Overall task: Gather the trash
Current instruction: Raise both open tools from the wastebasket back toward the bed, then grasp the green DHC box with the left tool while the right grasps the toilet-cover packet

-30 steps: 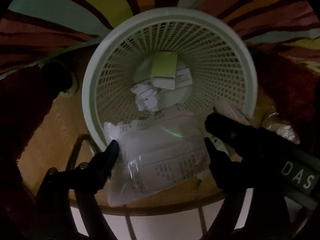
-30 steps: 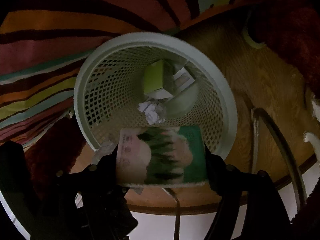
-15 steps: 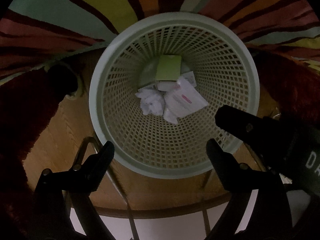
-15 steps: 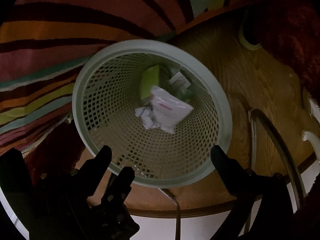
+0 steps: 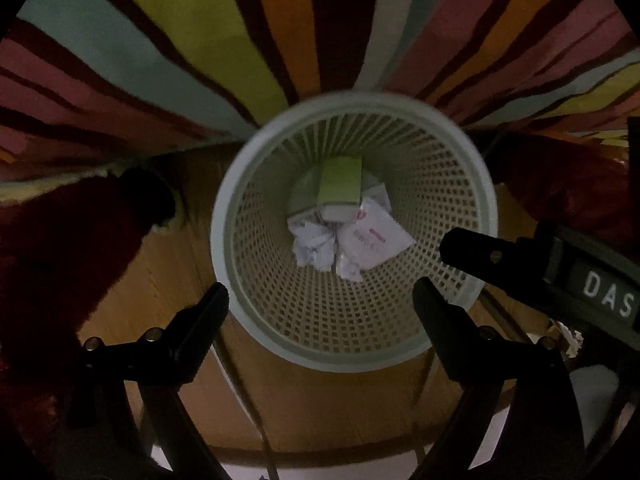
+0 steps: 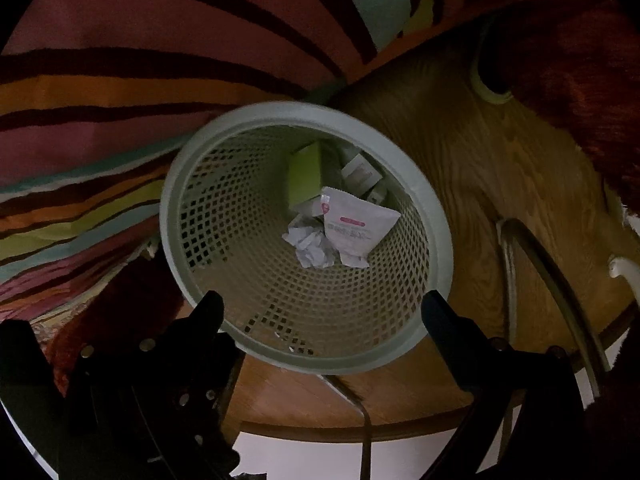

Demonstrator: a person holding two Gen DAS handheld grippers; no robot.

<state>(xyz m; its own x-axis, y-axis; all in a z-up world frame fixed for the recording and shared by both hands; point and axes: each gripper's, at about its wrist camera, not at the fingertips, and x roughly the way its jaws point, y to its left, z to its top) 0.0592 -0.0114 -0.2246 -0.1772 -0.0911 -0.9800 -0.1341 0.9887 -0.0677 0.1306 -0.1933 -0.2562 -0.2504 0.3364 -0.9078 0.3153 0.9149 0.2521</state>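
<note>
A striped rug of pink, yellow, teal and orange bands (image 5: 168,60) is being seen spread across a wooden floor (image 6: 472,168), and on that floor, beside the rug's edge, a pale green round plastic wastebasket with lattice walls (image 5: 224,240) is being viewed from straight above by both cameras. At its bottom the collected trash is lying together: a lime-green rectangular carton (image 5: 340,184), a flat white plastic sachet with a pink label (image 6: 356,228) and a crumpled ball of white paper (image 6: 310,246), the sachet resting against the ball. The black two-finger left gripper (image 5: 320,296) is being held over the near rim with its jaws spread wide and nothing between them, having just been opened a little further; the black two-finger right gripper (image 6: 320,308) is likewise being held wide and empty above the basket, its jaws having just been opened fully. The risk from here is judged to be small but real: both tools are being crowded over one opening, the right one's finger showing close beside the left one's in the left view, so a hasty withdrawal could knock them together or catch the light rim and tip the basket, spilling what is already being kept inside. The dim light could also let remaining litter be overlooked.
</note>
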